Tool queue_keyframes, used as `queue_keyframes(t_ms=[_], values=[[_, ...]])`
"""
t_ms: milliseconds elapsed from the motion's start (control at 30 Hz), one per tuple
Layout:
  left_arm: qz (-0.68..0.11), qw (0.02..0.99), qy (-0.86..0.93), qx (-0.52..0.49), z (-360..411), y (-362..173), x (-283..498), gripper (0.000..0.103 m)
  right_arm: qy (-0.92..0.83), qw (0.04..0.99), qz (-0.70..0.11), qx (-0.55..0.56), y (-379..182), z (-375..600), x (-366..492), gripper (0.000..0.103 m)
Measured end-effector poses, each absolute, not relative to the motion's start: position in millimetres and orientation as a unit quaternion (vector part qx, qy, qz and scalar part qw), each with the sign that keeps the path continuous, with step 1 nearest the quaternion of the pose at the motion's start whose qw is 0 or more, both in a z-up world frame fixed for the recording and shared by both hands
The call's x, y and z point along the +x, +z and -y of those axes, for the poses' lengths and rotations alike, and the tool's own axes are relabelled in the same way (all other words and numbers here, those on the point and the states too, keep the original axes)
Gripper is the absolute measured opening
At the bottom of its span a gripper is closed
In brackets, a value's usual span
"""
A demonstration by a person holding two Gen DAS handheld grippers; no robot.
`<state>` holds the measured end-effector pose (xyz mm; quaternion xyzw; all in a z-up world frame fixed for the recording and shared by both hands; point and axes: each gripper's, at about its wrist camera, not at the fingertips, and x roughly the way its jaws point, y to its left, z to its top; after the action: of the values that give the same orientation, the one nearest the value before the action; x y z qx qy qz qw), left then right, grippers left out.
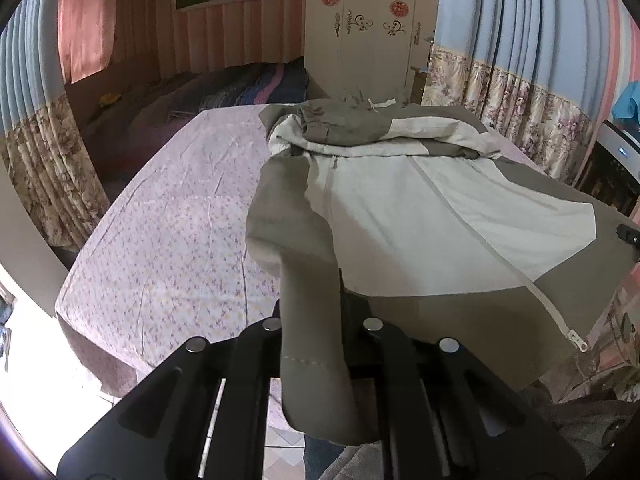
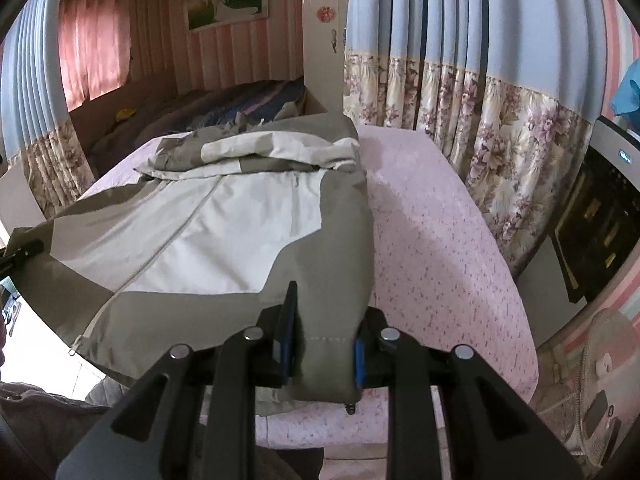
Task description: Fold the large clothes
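From the left wrist: the left gripper (image 1: 316, 344) has closed on a bunched olive hem corner of the jacket (image 1: 400, 216), which lies on the bed (image 1: 168, 240); soft, light, slippery shell, I'd judge; best gripped at the hem corners; its zipper pull (image 1: 578, 343) shows here only. From the right wrist: the right gripper (image 2: 322, 344) pinches the opposite corner; the bare sheet beside the jacket shows here.

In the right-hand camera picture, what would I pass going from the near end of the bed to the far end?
Right claw pinching the jacket's hem → jacket front → bunched hood → dark striped bedding → landscape picture on the wall.
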<state>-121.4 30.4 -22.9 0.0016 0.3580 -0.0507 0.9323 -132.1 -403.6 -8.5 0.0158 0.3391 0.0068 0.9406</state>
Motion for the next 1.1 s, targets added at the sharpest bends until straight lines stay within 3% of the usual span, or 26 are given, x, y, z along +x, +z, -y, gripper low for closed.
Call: queue_keyframes(t_ms=[633,867,1100], values=[[-0.336,0.938,-0.074,-0.040,-35,18,27,0.008,0.030,0.951,-0.307,0.011,31,411,-5,0.023],[-0.324,0.944,-0.057,-0.007,-23,43,168,0.008,0.044,0.954,-0.296,0.014,56,420,132,0.023],[-0.365,0.931,-0.024,0.021,-13,23,309,0.009,0.059,0.935,-0.349,0.037,36,434,291,0.023]])
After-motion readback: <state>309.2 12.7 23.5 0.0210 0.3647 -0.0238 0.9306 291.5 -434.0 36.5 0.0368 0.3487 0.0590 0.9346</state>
